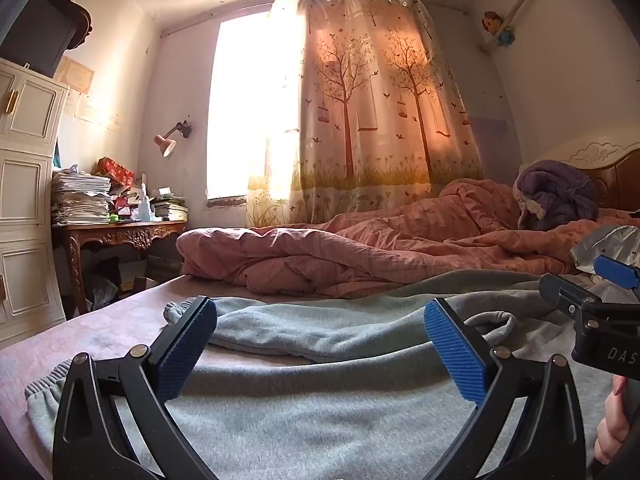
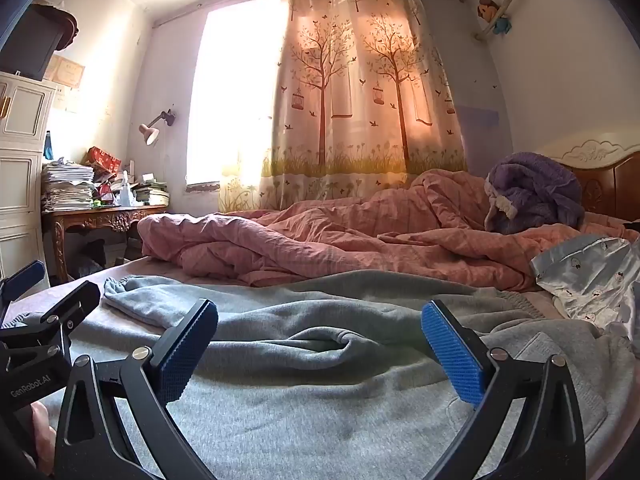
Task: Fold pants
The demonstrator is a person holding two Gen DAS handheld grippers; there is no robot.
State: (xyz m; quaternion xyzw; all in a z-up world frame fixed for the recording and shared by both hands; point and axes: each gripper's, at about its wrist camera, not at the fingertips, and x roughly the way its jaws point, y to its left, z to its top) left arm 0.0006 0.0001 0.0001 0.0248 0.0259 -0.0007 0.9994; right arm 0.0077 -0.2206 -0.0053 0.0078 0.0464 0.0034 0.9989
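Note:
Grey sweatpants (image 1: 320, 408) lie spread on the bed, one leg doubled back with its cuff (image 1: 176, 310) at the far left. They also fill the lower half of the right wrist view (image 2: 320, 408). My left gripper (image 1: 320, 344) is open and empty, low over the near part of the pants. My right gripper (image 2: 320, 344) is open and empty, just to the right of the left one, over the bunched fabric. In the left wrist view the right gripper (image 1: 592, 292) shows at the right edge; in the right wrist view the left gripper (image 2: 44, 292) shows at the left edge.
A rumpled pink quilt (image 1: 360, 248) lies across the bed behind the pants, with a purple blanket (image 1: 556, 192) by the headboard. A pale printed cloth (image 2: 592, 276) lies at the right. A cluttered wooden desk (image 1: 120, 232) and white cabinet (image 1: 24, 200) stand left of the bed.

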